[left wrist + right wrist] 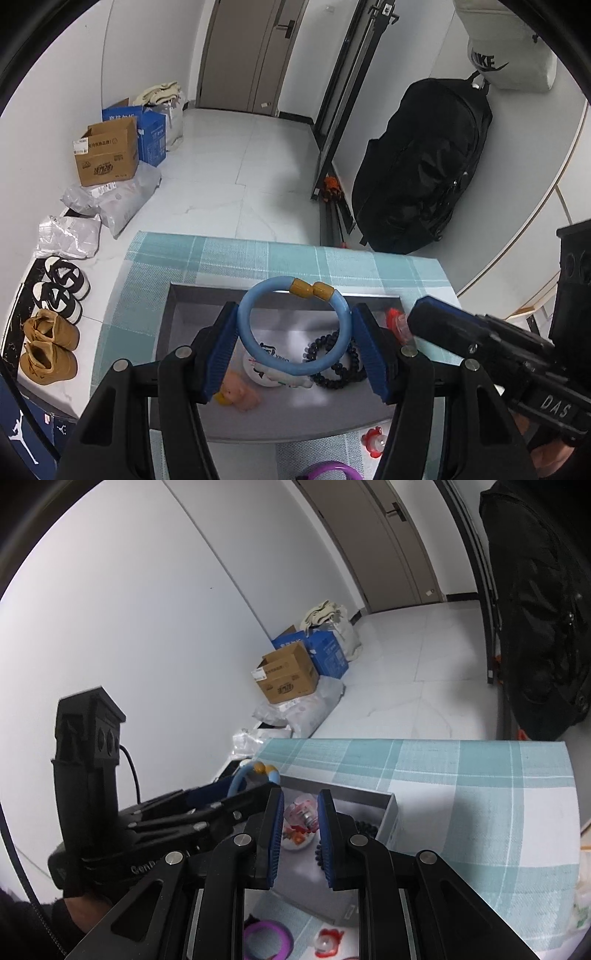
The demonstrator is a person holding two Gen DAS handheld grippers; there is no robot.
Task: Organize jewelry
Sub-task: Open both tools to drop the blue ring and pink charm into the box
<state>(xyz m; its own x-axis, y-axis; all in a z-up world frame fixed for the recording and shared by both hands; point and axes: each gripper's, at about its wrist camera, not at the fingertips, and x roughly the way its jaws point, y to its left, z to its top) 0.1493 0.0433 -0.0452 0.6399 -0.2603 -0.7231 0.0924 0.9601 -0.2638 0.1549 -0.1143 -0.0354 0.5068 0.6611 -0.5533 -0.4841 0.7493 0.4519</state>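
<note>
My left gripper (295, 332) is shut on a light blue bangle (258, 354) with amber caps and holds it above the grey tray (177, 295). The tray holds a black bead bracelet (338, 373), a pink charm (240, 395) and a white round piece (258, 369). My right gripper (301, 816) is shut on a red and clear ornament (303, 814) over the tray's right side (391, 812); it shows in the left wrist view (397, 325). The bangle also shows in the right wrist view (236, 779).
The tray sits on a teal checked cloth (258, 254). A red and white flower ornament (373, 441) and a purple ring (328, 470) lie on the cloth in front of the tray. Shoes (51, 343), boxes (107, 151) and a black backpack (424, 166) are on the floor beyond.
</note>
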